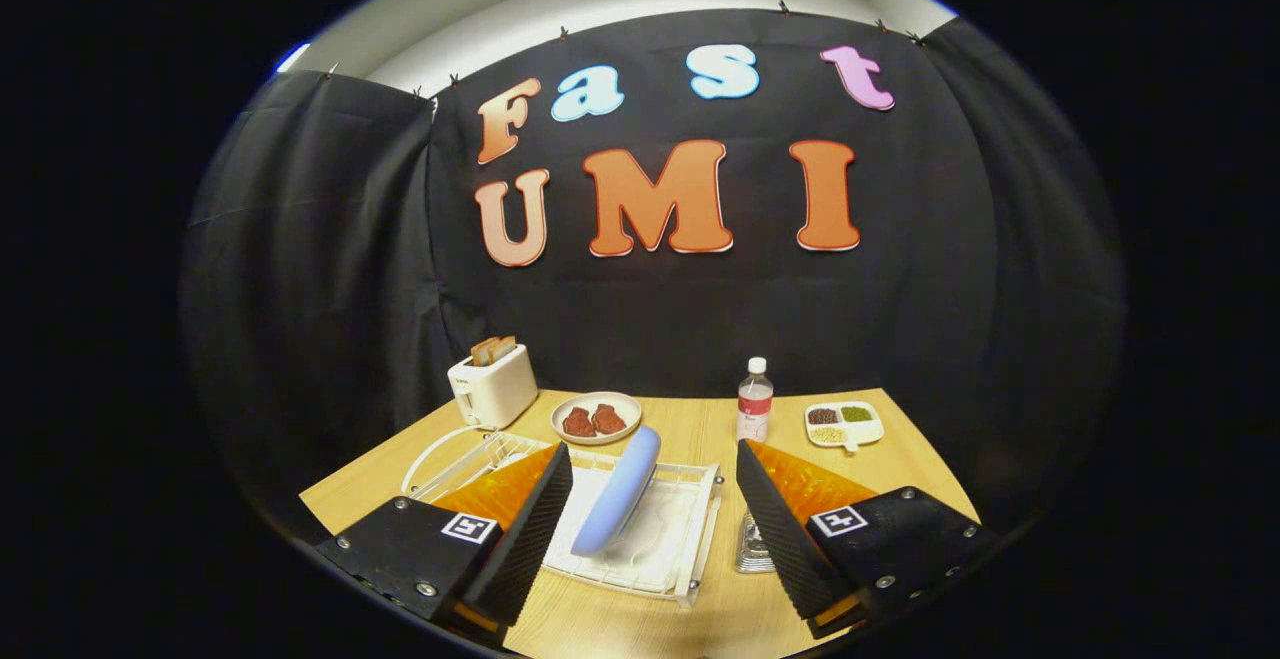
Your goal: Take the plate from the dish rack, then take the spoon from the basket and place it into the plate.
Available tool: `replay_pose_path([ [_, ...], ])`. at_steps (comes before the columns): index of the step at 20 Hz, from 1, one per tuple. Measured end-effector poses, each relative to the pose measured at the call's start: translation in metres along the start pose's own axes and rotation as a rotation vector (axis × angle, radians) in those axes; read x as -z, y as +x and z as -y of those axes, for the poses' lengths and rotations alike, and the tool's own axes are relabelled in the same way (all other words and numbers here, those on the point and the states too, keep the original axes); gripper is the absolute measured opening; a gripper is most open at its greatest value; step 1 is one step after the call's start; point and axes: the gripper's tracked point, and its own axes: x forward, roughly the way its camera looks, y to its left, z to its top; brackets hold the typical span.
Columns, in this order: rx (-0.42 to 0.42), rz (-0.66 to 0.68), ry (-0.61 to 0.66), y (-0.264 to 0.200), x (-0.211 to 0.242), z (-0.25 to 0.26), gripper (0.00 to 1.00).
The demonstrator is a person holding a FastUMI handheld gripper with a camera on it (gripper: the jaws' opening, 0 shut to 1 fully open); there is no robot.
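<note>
My one camera rides on the gripper [655,484] and looks forward along its two spread fingers, tilted slightly down from above the desk's [690,629] near edge. It faces the far edge and the booth wall, close over the dish rack [690,539], the far corners farther off.

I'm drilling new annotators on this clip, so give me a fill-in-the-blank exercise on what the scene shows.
1. The blue plate stands on edge in the white ____.
2. The claw is ____, with the plate between its fingers but untouched.
3. The toaster holds slices of ____.
4. The water bottle stands between the plate of meat and the divided ____ of beans.

Missing words: dish rack; open; bread; dish
</note>
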Motion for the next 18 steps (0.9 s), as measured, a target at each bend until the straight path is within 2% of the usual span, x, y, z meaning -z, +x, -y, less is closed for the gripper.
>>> replay_pose_path([
  [6,-0.003,-0.243,-0.011,0.049,0.032,-0.015,0.98],
  [10,0.032,-0.403,-0.003,0.082,0.064,-0.014,0.96],
  [14,0.069,-0.520,0.057,0.106,0.088,-0.007,0.88],
  [18,0.092,-0.609,0.106,0.127,0.105,-0.007,0.73],
])
